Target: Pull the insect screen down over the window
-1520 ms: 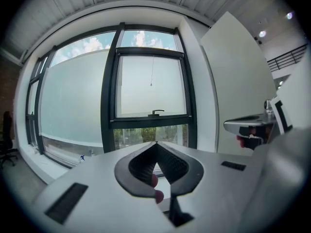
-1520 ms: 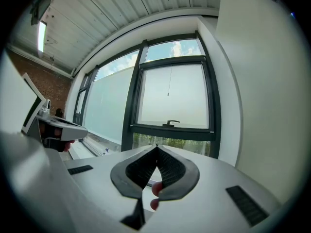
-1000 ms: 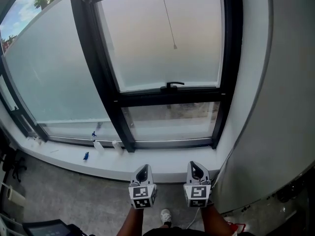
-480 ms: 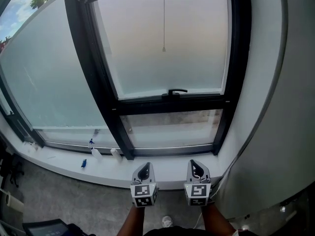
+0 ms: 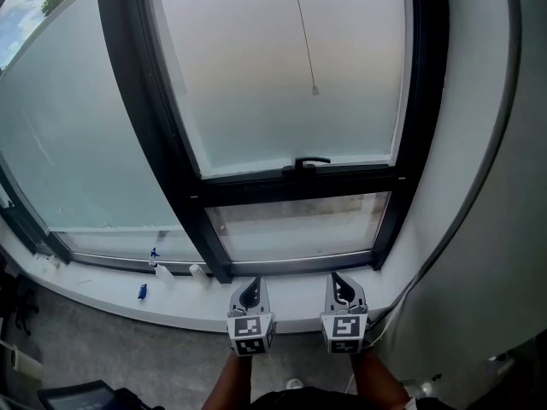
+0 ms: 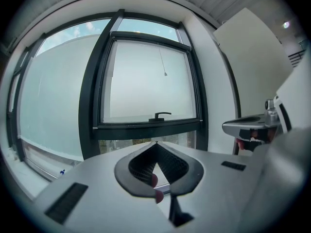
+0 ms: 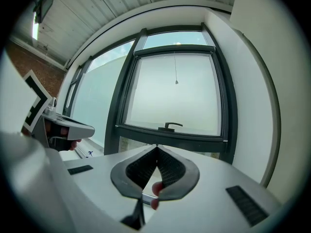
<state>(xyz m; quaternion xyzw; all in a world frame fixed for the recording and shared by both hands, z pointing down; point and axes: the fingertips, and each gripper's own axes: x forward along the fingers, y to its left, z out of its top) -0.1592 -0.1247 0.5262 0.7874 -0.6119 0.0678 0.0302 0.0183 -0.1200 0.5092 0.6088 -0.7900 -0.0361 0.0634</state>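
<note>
Holding left gripper (image 5: 250, 289) and right gripper (image 5: 342, 284), jaws pressed together, we face the black-framed window (image 5: 291, 186); pull cord (image 5: 304, 34) hangs above its handle (image 5: 312, 161).

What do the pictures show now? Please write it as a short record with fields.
left gripper: shut, empty, low before the sill
right gripper: shut, empty, beside the left one
pull cord: hangs free before the upper pane, untouched
window handle: on the black frame, below the cord's end
windowsill: white, small items at its left
</note>
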